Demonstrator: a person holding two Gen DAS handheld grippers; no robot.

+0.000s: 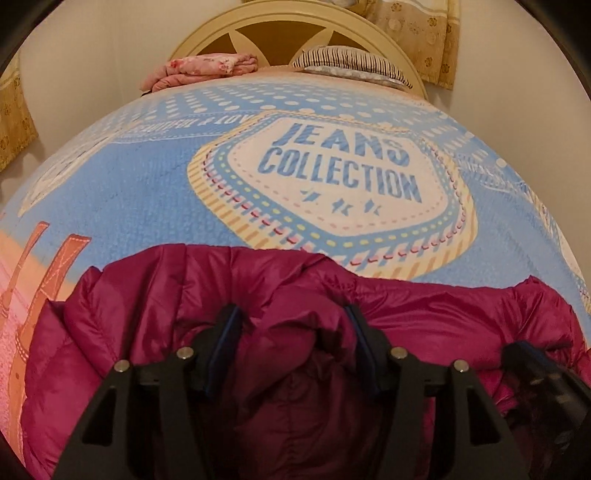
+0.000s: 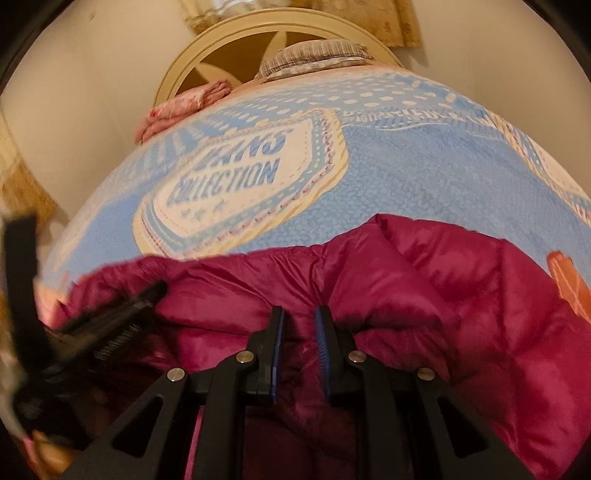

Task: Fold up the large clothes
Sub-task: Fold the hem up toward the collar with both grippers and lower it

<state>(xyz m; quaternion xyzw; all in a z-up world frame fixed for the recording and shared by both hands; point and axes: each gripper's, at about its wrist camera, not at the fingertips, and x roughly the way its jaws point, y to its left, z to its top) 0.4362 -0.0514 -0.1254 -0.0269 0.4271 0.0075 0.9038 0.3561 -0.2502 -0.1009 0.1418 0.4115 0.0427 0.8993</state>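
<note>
A magenta puffer jacket [image 1: 166,295] lies bunched at the near end of the bed; it also shows in the right wrist view [image 2: 424,280]. My left gripper [image 1: 291,314] is open, its fingers wide apart, with a mound of jacket fabric between them. My right gripper [image 2: 298,314] has its fingers close together, shut on a fold of the jacket. The right gripper shows at the lower right of the left wrist view [image 1: 535,365]. The left gripper shows blurred at the left of the right wrist view [image 2: 110,314].
The bed carries a blue blanket [image 1: 147,184] printed "JEANS COLLECTION". A folded pink cloth [image 1: 207,70] and a striped pillow [image 1: 351,62] lie by the cream headboard [image 1: 280,18]. Curtains [image 1: 424,33] hang on the wall behind.
</note>
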